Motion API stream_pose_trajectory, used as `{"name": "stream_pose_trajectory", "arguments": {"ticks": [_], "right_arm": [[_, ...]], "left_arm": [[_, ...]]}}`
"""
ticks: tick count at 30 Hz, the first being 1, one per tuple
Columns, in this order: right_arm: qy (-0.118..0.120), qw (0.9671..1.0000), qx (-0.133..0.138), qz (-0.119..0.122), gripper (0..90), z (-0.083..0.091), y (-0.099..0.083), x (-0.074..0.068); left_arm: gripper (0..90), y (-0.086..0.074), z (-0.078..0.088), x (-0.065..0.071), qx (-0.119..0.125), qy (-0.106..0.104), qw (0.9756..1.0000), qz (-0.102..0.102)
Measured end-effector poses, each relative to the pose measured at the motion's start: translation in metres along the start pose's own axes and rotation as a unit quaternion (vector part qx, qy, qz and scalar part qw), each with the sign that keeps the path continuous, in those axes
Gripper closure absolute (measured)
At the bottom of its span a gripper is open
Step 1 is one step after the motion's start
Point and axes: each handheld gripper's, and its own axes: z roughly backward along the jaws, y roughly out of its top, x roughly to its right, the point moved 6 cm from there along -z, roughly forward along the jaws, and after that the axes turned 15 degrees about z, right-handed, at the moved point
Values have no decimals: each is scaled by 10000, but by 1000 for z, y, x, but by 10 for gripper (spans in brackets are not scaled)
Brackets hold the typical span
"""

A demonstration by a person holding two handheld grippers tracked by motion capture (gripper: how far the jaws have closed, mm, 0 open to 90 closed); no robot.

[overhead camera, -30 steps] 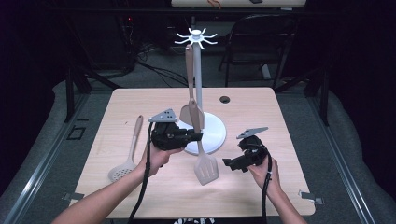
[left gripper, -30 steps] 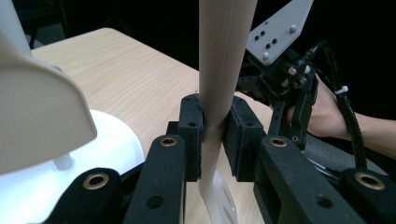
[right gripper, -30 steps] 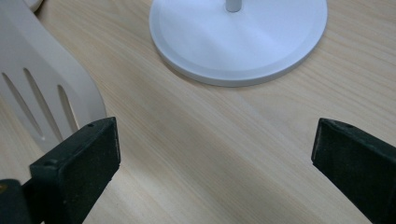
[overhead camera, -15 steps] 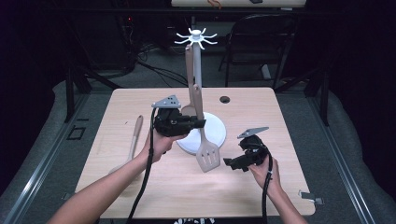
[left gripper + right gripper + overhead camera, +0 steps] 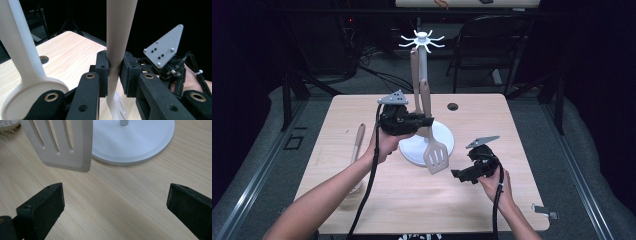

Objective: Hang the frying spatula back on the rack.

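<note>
We hold the left gripper (image 5: 426, 121) above the middle of the pale wooden table (image 5: 362, 210), and its black jaws are clamped on the handle of a beige plastic slotted spatula (image 5: 435, 155). In the left gripper view the two pads (image 5: 131, 73) press the handle from both sides, at the narrow neck just above the slotted blade. The spatula hangs roughly upright and lifted off the table, blade down, with its blade in front of the round white base (image 5: 447, 137) of the white utensil stand (image 5: 423, 70). The handle rises beside the stand's post, below the ring of white hooks at the top.

A second beige utensil (image 5: 414, 82) hangs from the stand, just beside the held spatula; in the left gripper view its broad handle (image 5: 22, 57) fills the left side.

Our right gripper (image 5: 458, 175) sits low over the table, near its right front part, well apart from the left one. In the right gripper view its jaws stand wide with bare wood between them, nothing gripped. Ahead of them we see the slotted blade (image 5: 62, 145) and the stand's base (image 5: 135, 140).

A wooden-handled skimmer (image 5: 357, 150) lies flat on the left part of the table, partly behind our left forearm. A small dark round hole (image 5: 452, 106) shows in the tabletop beyond the stand.
</note>
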Motion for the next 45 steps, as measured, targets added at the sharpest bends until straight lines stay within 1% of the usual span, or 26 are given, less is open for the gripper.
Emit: {"name": "stream_pose_trajectory", "arguments": {"ticks": [4,12,18,23,27,28,34,44,45], "right_arm": [[25,10000,-18,43,11,0,0,0],[68,10000,-18,41,12,-1,0,0],[80,10000,-13,46,13,-1,0,-1],[65,10000,-12,44,15,-1,0,-1],[56,10000,-29,65,15,-1,0,0],[56,10000,-30,66,15,-1,0,0],[46,10000,-6,70,15,-2,0,0],[74,10000,-4,45,15,-2,0,-1],[75,10000,-4,43,16,-2,0,-1]], "left_arm": [[781,7,-1,-1,7,58,10000,-68],[781,21,-3,-2,37,156,9998,-101],[781,32,-3,0,71,180,9996,-216],[781,42,-4,2,93,199,9994,-265],[781,48,-4,2,122,216,9994,-261],[781,50,-4,2,95,229,9993,-284],[781,57,-4,2,138,224,9993,-276],[781,65,-5,-3,148,266,9994,-159],[781,65,-5,-4,113,292,9994,-172]]}}
